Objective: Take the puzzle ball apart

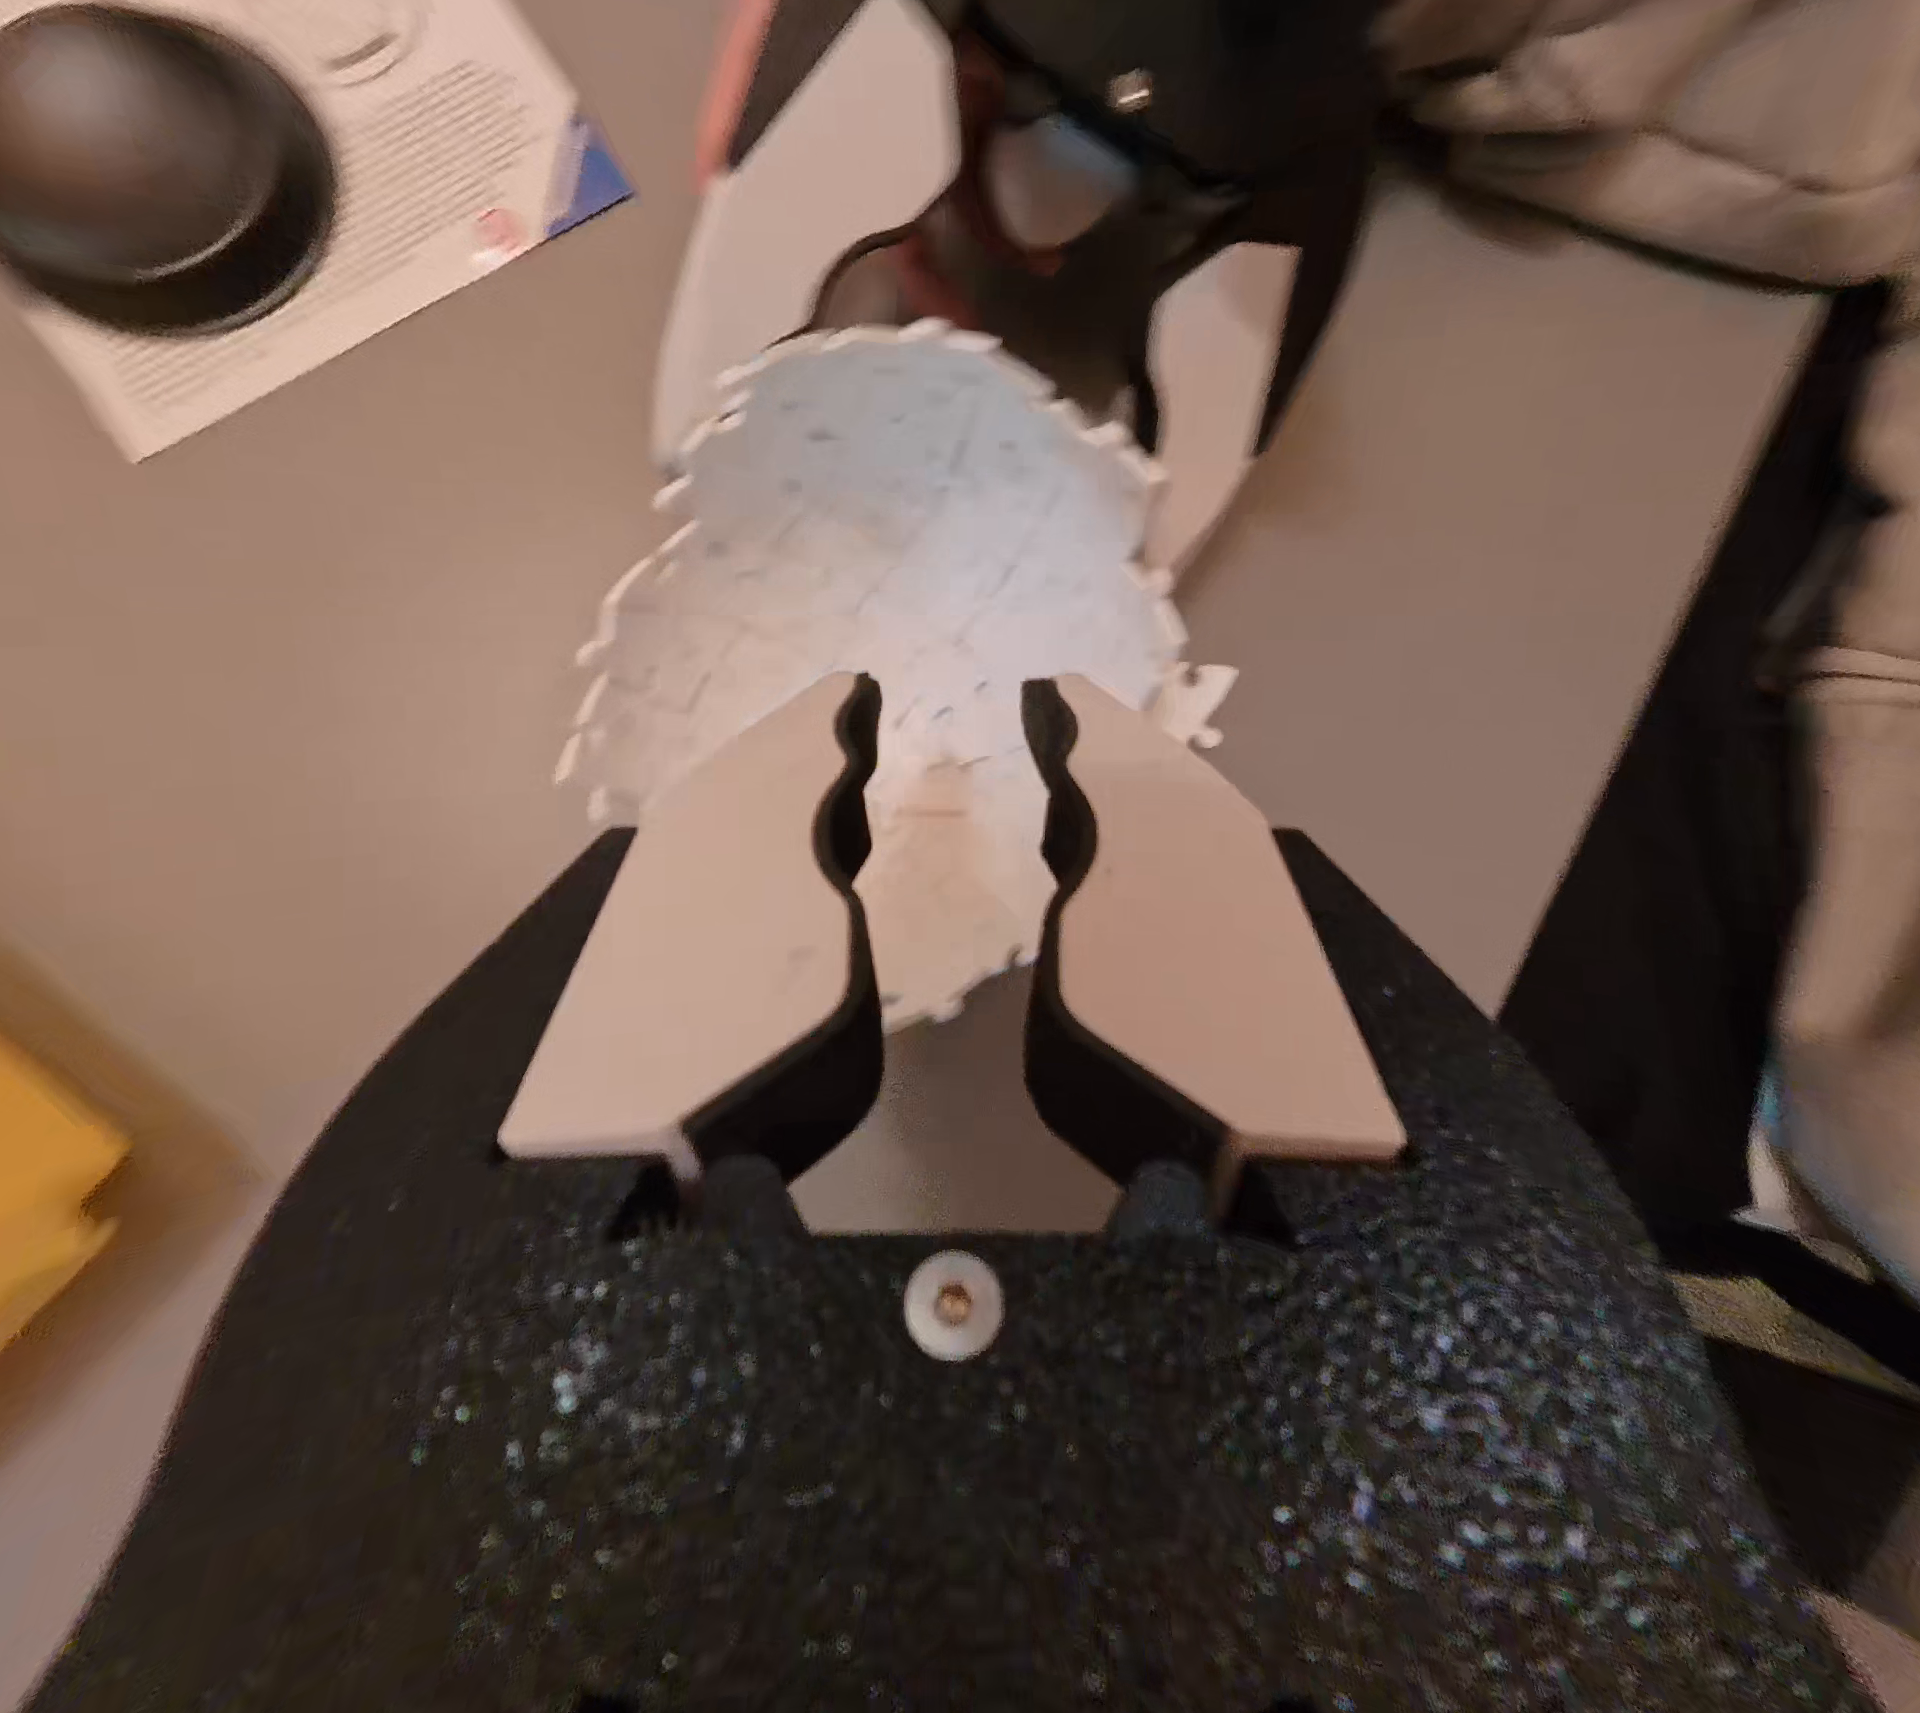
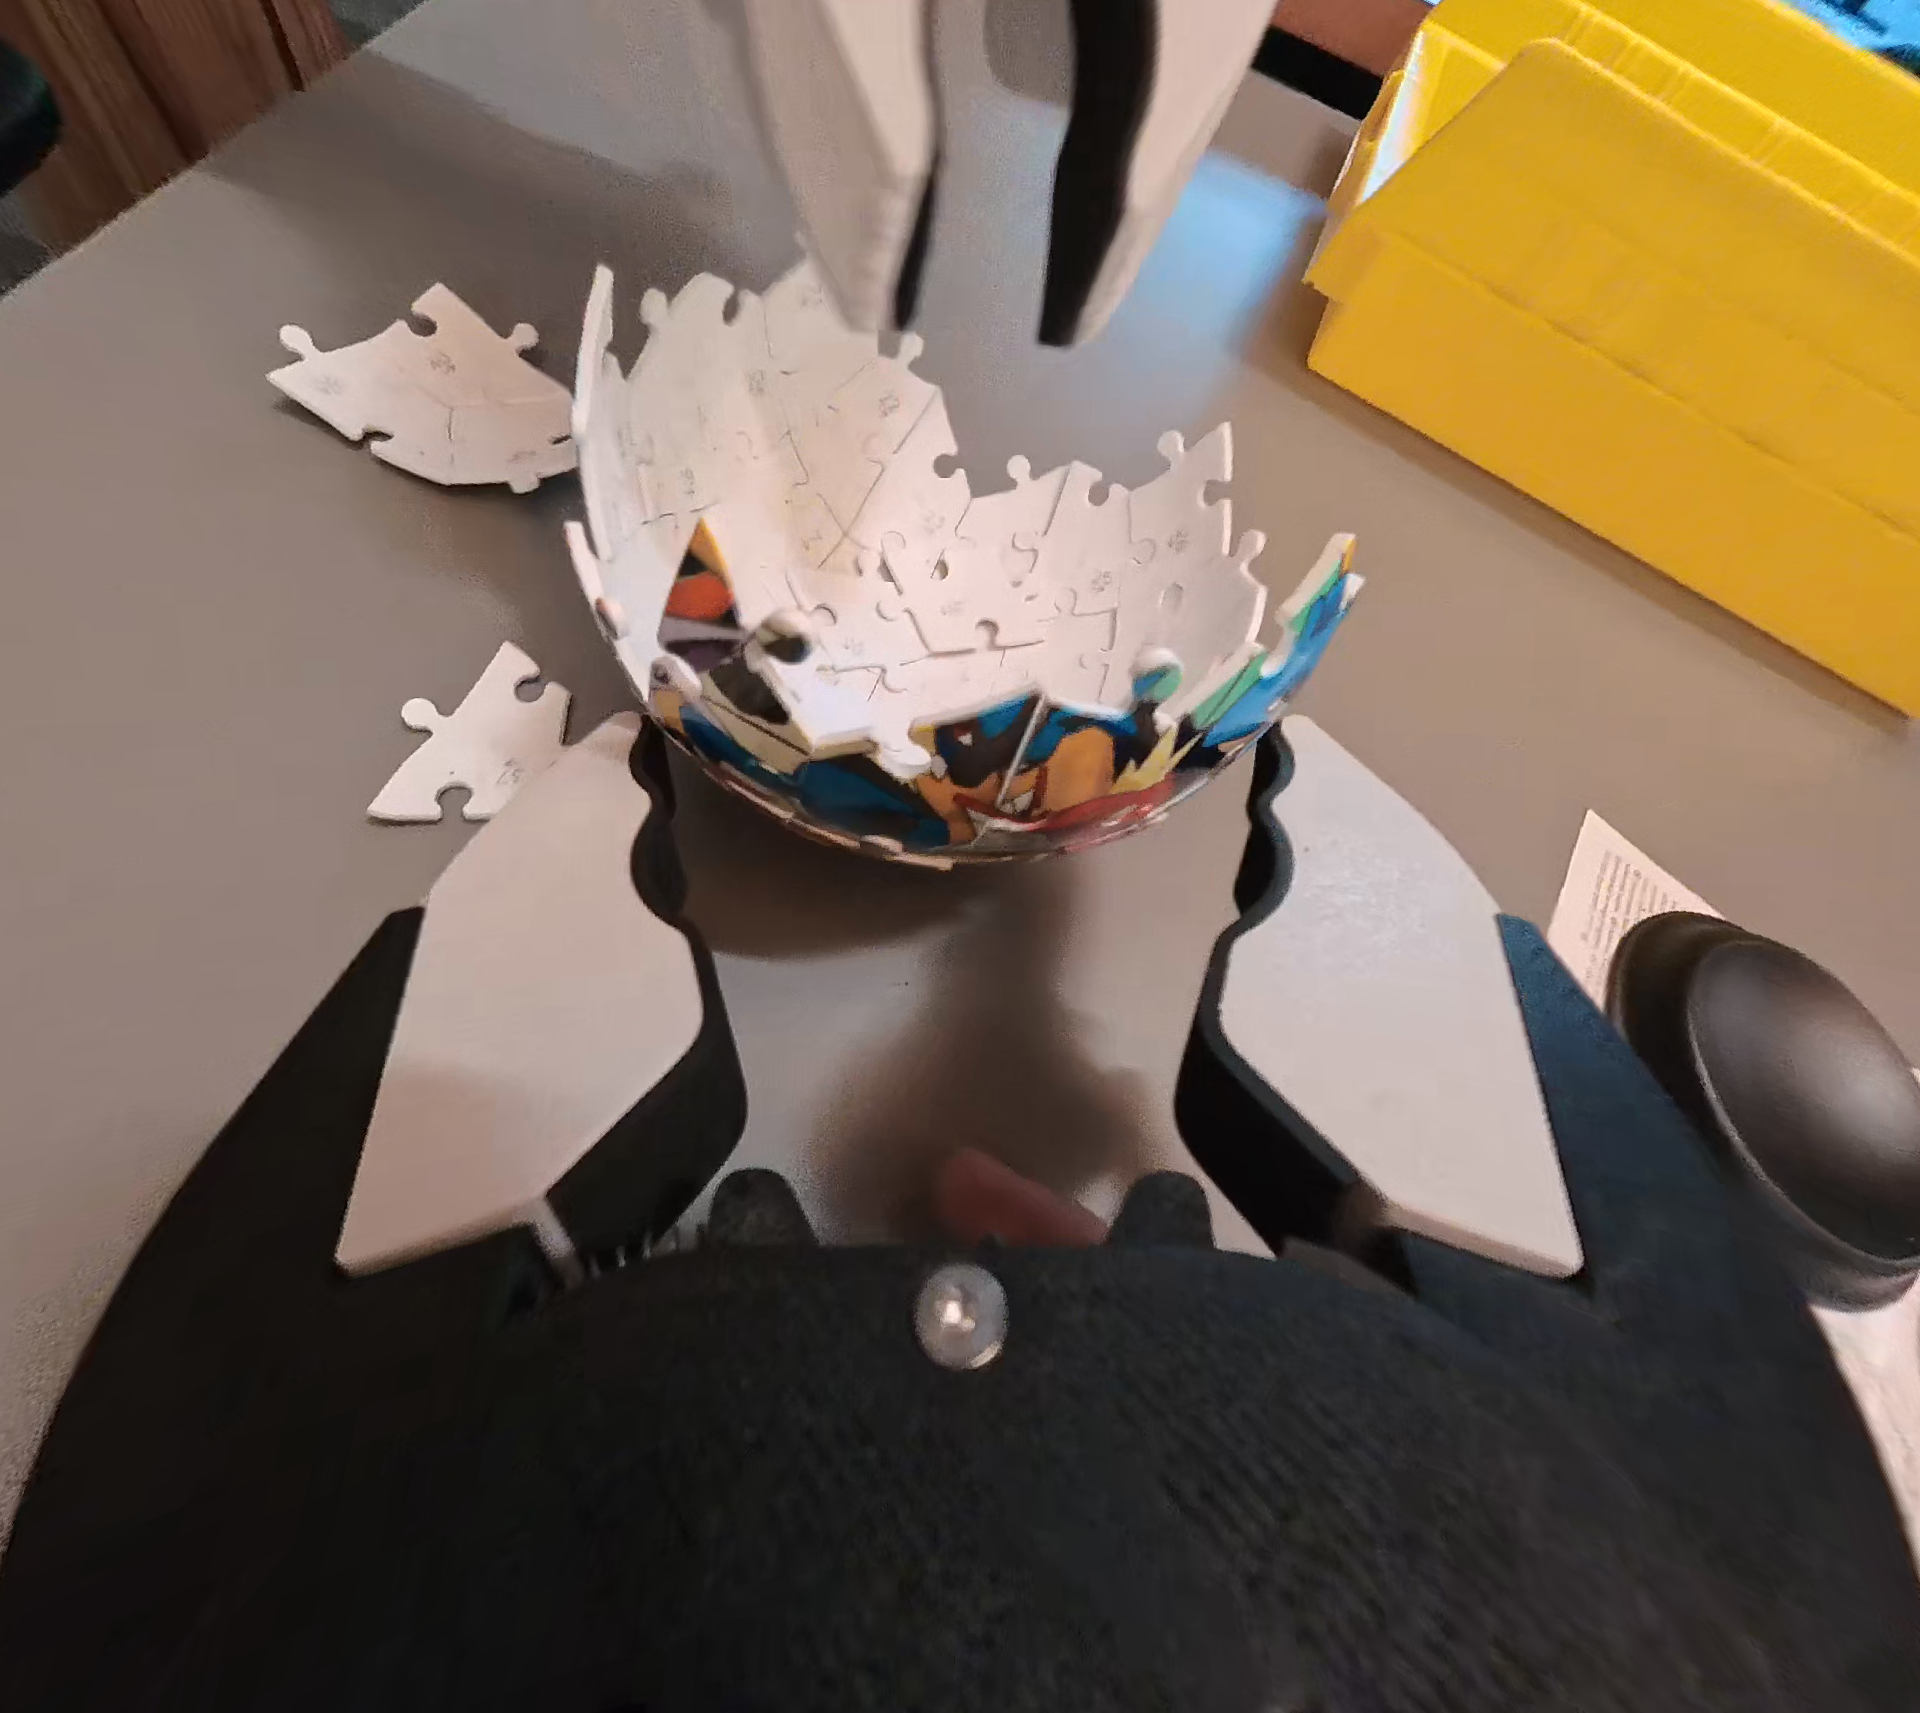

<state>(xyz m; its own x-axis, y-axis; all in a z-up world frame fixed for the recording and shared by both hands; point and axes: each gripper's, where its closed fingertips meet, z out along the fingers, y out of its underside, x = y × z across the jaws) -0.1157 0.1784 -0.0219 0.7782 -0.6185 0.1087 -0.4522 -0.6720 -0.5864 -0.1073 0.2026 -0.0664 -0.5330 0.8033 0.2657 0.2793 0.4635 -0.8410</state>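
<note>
Seen from the right wrist view, left to right. Loose pieces [image 2: 436,406]: white side up on the grey table [image 2: 208,583], left of the shell; puzzle ball [image 2: 935,624]: half-shell, open upward, mid-table; right gripper [image 2: 961,749]: jaws wide, flanking the shell's near base, contact uncertain; left gripper [image 2: 982,313]: above the far rim, slightly parted, holding nothing; yellow bins [image 2: 1621,333]: far right. Step: stripping rim pieces; next, I judge, pinch a rim piece while the right steadies.

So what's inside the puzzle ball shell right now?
The puzzle ball shell shows only the white backs of its joined pieces, apparently nothing loose. The near wall hides its bottom. The left gripper hangs over the far rim.
</note>
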